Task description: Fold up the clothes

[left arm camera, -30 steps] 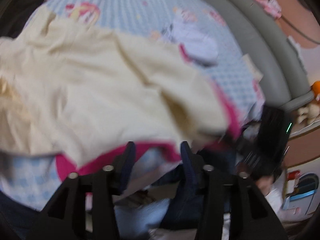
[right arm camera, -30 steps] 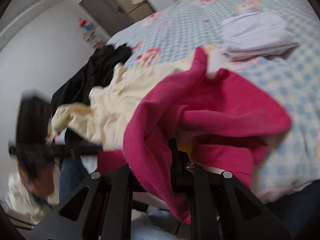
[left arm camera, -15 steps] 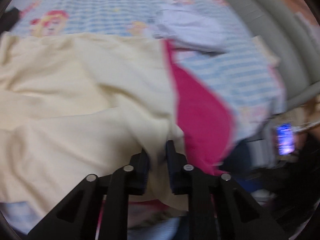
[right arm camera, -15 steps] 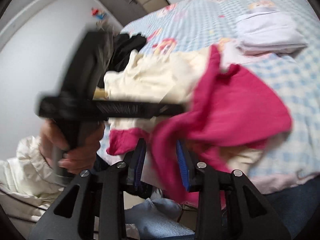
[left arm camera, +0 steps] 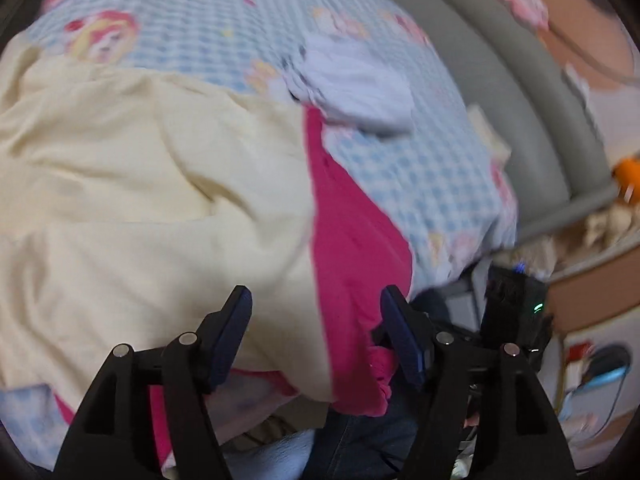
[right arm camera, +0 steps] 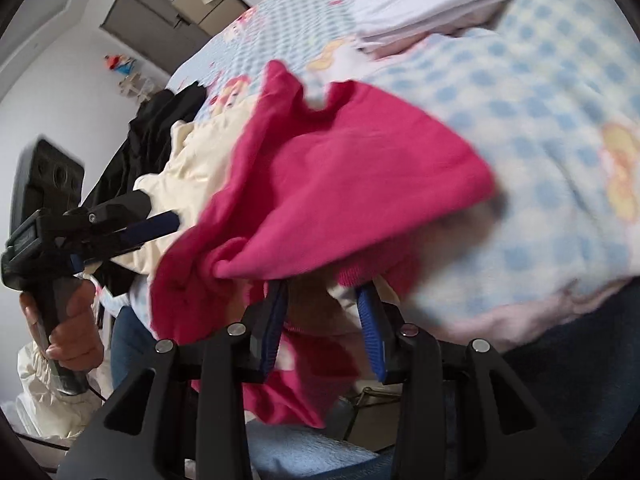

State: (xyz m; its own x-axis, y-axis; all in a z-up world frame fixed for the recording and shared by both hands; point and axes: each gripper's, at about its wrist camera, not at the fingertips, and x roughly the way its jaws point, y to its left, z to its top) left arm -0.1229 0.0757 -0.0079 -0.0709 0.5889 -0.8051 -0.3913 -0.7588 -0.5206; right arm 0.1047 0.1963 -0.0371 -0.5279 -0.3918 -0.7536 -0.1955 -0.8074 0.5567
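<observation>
- The cream garment lies spread and rumpled over the near part of the bed, its surface creased in broad folds; a pink garment lies under it, showing as a long strip along its right edge and as a hem at the near side.
- In the right wrist view the pink garment bunches in a thick fold at the bed's near edge, with the cream garment behind it to the left.
- The left gripper stands with its jaws wide apart over the near hem of both garments, nothing pinched between them.
- The right gripper is also spread wide, its blue pads either side of the hanging cloth at the bed's edge; no grip shows.
- A hand holds the left gripper's handle, seen at the left of the right wrist view.
- The bedspread is blue-checked with cartoon prints; a folded white stack sits on it just beyond the pink strip.
- A black garment lies at the far left of the bed.
- A grey padded bed frame curves along the right side; white walls and a dark door stand beyond.
- Bare bedspread lies to the right of the garments, up to the bed's edge.
</observation>
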